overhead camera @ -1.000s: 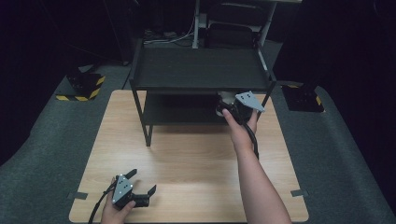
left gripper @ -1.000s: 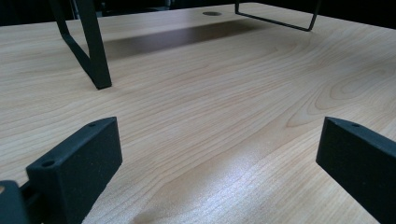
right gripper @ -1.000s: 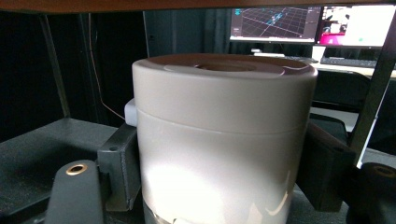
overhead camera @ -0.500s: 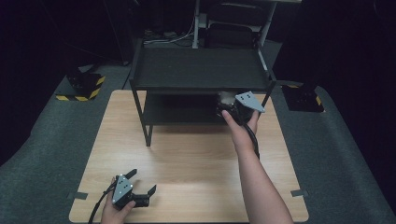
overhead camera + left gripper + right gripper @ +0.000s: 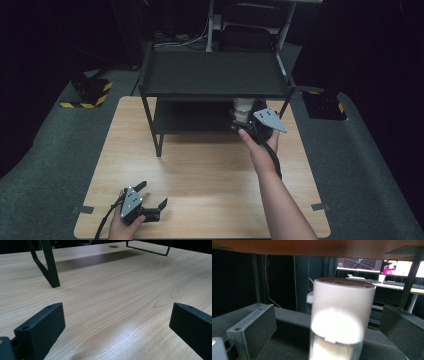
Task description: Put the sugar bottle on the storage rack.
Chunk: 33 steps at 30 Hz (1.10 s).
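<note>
Both jaws of my right gripper (image 5: 329, 322) have just been opening, so the white container (image 5: 340, 315) stands free between them on the lower shelf (image 5: 190, 120), while my left gripper (image 5: 148, 197) waits open over the table (image 5: 120, 297).

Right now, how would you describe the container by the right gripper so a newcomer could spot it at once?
Find the black two-tier rack at the far end of the wooden table. On its lower shelf, at the right end, a white container stands upright between the open right gripper jaws, which have just been opening and stand apart from its sides. It is a pale cylinder with a wide white cap, the one light thing on the dark rack.
</note>
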Tool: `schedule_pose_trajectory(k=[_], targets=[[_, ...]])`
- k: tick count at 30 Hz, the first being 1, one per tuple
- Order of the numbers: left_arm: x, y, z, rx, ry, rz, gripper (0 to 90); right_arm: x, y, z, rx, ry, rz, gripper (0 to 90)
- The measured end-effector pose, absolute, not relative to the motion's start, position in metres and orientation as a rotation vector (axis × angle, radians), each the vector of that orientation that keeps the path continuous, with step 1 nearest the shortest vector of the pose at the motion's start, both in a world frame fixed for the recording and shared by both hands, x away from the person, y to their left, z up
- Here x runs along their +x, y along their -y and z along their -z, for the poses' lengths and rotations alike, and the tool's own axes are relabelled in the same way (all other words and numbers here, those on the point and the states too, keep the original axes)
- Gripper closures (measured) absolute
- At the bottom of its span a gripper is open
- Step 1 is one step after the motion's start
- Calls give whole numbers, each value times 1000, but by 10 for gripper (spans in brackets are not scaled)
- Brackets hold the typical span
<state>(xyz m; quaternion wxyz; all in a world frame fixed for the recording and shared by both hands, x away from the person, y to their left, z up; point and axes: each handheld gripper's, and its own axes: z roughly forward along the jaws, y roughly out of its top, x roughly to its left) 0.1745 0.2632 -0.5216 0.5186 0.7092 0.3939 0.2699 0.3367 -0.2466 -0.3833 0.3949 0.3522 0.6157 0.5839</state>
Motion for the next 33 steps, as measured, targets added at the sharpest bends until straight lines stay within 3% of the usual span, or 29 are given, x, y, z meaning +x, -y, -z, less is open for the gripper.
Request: schedule_pose_trajectory(k=[33], targets=[[173,-261,522,1698,-956,-662,4,217,326,455,766,-1621,-1532,0]])
